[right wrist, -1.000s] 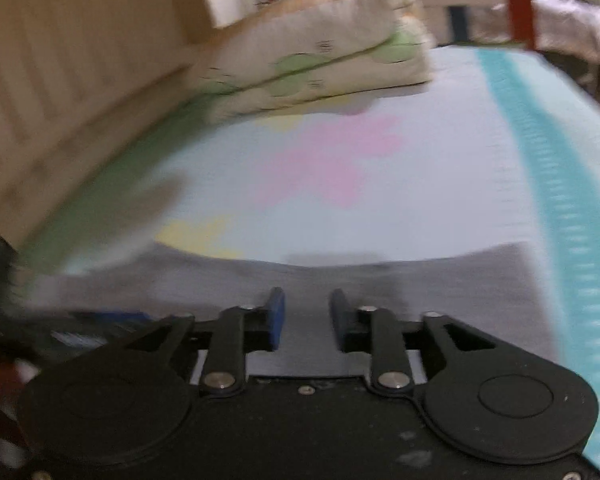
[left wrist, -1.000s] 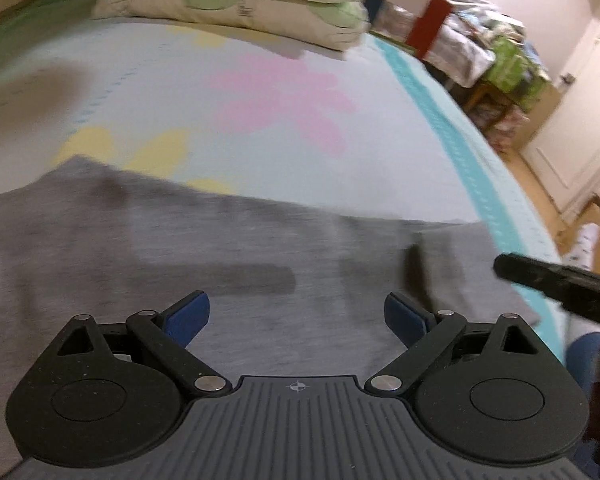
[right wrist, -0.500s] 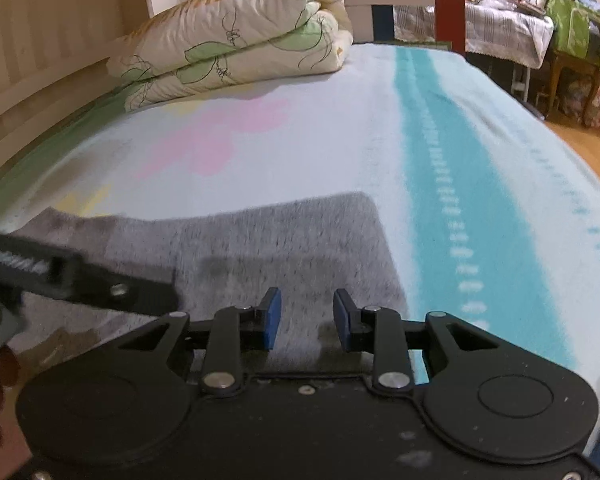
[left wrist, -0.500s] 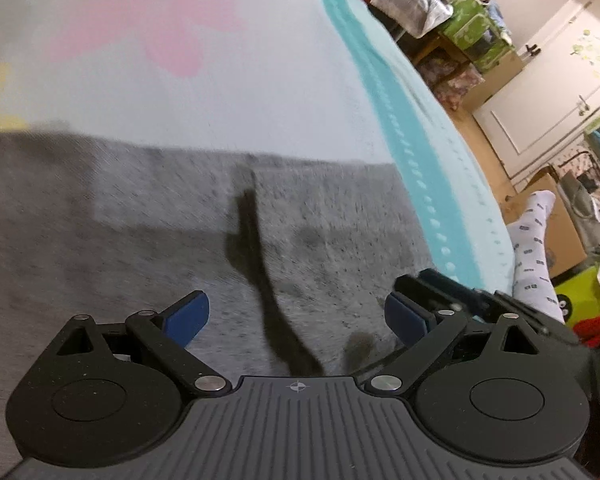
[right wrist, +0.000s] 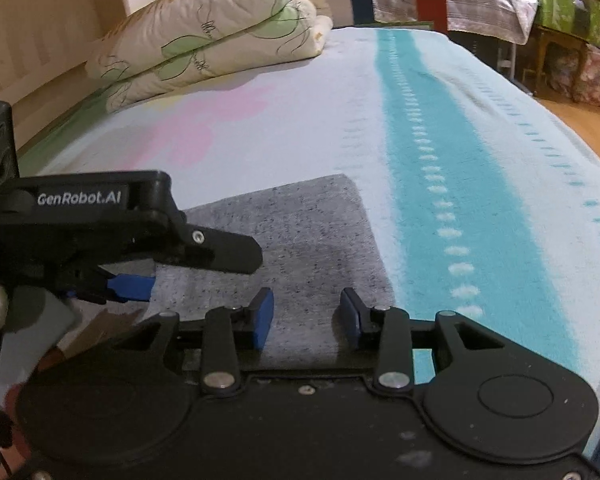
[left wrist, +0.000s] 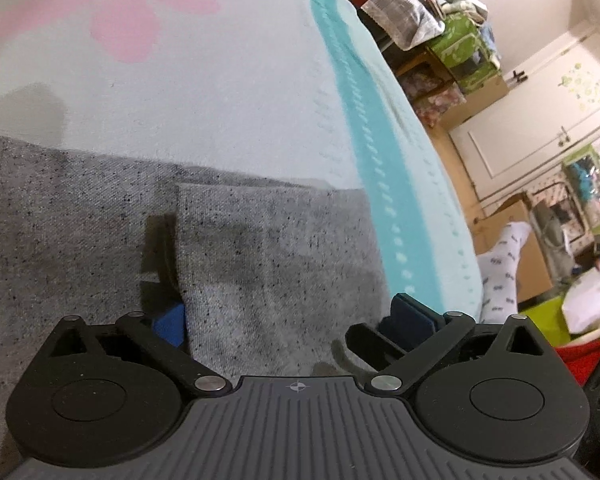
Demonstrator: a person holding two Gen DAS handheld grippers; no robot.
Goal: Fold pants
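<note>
Grey pants (left wrist: 260, 248), floral bedspread (left wrist: 220, 80), perhaps cluttered room

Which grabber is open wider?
The left gripper: its blue pads sit far apart, straddling a fold of the gray pants. The right gripper has a smaller gap.

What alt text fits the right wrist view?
Right gripper, fingers open, hovers over the corner of grey pants lying flat on a bed. The left gripper reaches in from the left; a folded quilt lies behind.

Speckled grey knit pants (left wrist: 268, 248) on a nubbly woven bedspread (left wrist: 228, 92)
</note>
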